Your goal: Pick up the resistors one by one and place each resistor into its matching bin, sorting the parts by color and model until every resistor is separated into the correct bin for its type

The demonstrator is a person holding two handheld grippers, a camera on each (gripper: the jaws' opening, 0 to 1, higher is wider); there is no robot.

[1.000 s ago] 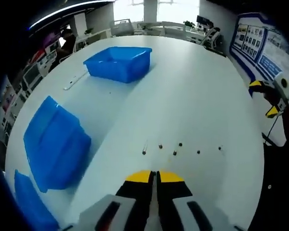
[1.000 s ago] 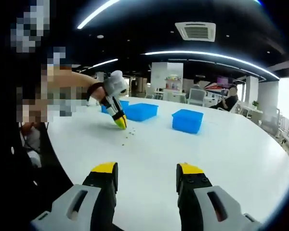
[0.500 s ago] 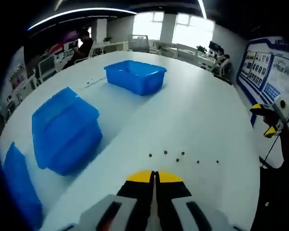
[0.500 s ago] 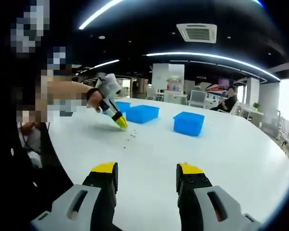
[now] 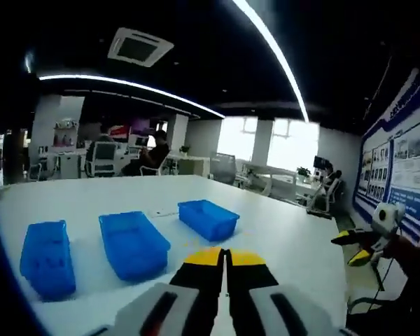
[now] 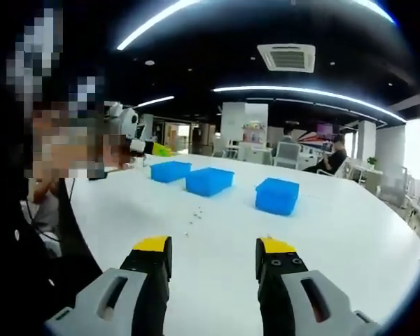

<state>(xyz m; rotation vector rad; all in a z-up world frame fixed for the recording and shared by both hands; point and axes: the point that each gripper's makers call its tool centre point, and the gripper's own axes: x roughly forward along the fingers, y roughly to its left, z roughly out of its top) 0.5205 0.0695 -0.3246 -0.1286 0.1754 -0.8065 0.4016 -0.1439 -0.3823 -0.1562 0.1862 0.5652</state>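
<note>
- In the left gripper view the left hand-held gripper, yellow-tipped with black and grey jaws, rises from the bottom centre; its jaws are pressed together, and whether anything sits between them I cannot tell
- Above its tips, three open blue plastic bins stand in a row on the wide white bench: the left blue bin at the lower left, the middle blue bin beside it, the far blue bin near the frame's centre; they are close together but apart
- At the right edge of that view the right hand-held gripper hangs off the bench's edge, its yellow tips spread
- In the right gripper view that gripper's own jaws stand wide apart at the bottom centre, holding nothing
- The small dark resistors lie scattered on the white bench at centre left, just below the bins; too small to tell colours
- The left hand-held gripper appears at the upper left of that view, raised above the bench
</note>
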